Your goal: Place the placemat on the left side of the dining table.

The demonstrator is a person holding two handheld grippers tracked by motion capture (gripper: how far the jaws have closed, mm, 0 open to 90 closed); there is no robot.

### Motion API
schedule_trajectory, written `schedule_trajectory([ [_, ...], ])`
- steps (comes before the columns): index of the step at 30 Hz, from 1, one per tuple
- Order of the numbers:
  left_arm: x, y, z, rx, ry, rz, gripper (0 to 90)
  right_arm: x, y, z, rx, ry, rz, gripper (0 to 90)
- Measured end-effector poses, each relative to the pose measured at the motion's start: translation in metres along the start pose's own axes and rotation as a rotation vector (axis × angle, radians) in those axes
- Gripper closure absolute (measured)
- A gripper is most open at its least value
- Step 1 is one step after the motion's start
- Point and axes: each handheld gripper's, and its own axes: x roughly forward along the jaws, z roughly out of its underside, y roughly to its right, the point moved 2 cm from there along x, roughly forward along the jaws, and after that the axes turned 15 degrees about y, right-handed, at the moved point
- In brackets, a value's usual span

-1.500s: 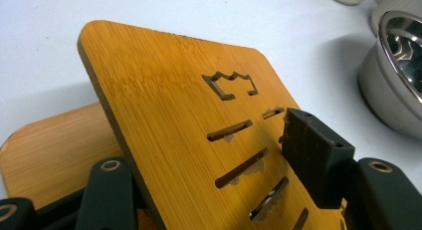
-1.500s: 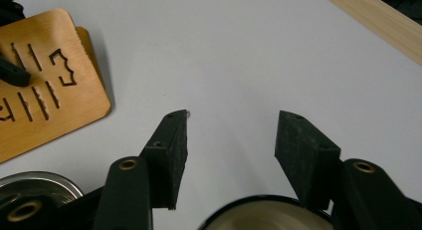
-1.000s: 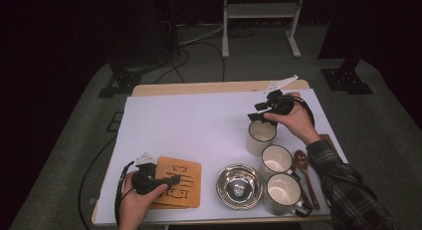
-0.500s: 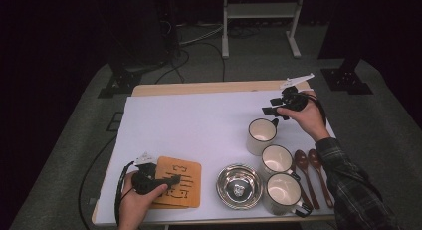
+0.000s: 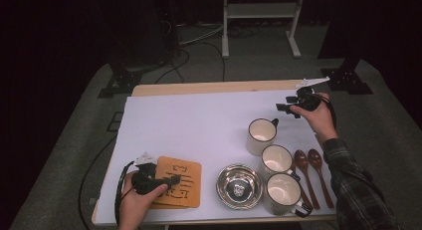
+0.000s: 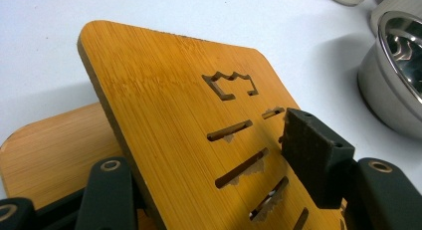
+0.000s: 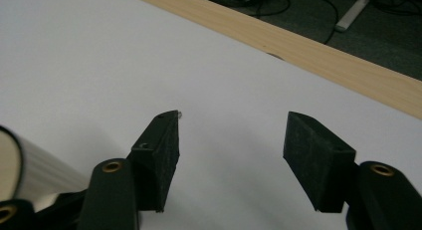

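My left gripper is at the table's front left. It is shut on a slotted bamboo trivet, which stands tilted up off a second bamboo board lying under it. My right gripper hovers at the back right, just right of the far white mug. Its jaws have just been opening and stand open, with only white tabletop between them.
Two more white mugs stand in a row toward the front, with a steel bowl beside them. Two brown spoons lie at the right. The table has a bare wooden back edge.
My right gripper has moved right and back, away from the far mug, and its jaws stand wider. The left gripper and trivet have kept still.
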Motion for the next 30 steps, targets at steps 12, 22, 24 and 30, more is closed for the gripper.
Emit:
schedule_trajectory([
  [12, 0.000, 0.000, 0.000, -0.002, 0.000, 0.002, 37.9, 0.013, 0.018, 0.040, 0.034, -0.036, 0.053, 33.4],
  [22, -0.001, 0.000, -0.002, -0.004, -0.002, 0.010, 39.5, 0.021, 0.016, 0.062, 0.013, -0.048, 0.055, 31.7],
  [24, -0.001, -0.001, -0.002, -0.005, -0.004, 0.011, 39.8, 0.021, 0.017, 0.065, 0.015, -0.049, 0.053, 31.5],
  [30, -0.002, 0.000, -0.003, -0.010, -0.004, 0.016, 41.7, 0.026, 0.015, 0.071, -0.001, -0.064, 0.056, 30.1],
])
